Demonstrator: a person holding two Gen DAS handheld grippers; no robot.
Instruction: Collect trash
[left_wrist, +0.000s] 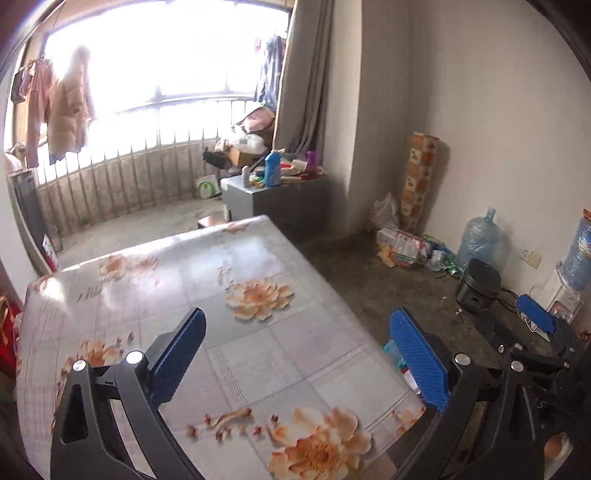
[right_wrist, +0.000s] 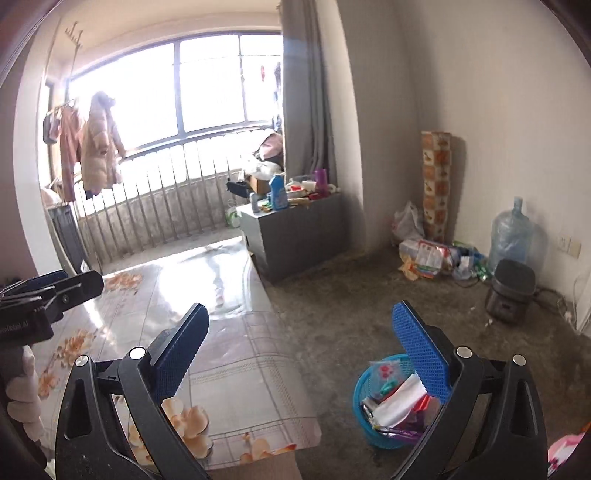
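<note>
Grippers, left (left_wrist: 297, 354) and right (right_wrist: 301, 352), both spread and holding nothing above the bare floral tablecloth (left_wrist: 207, 273); collected trash fills the blue basket (right_wrist: 364, 391) at 5 o'clock on the floor, so collection appears finished, and any next move calls for finding further litter.

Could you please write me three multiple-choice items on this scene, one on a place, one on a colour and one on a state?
1. Where does the trash basket stand?
A. on the table
B. on the floor beside the table
C. on the grey cabinet

2. What colour is the basket?
A. blue
B. red
C. white

3. How are the right gripper and left gripper?
A. both shut
B. both open and empty
C. each holding paper

Answers: B, it sits on bare floor off the table's corner; A, its mesh wall is blue; B, fingers stand apart with nothing between.
</note>
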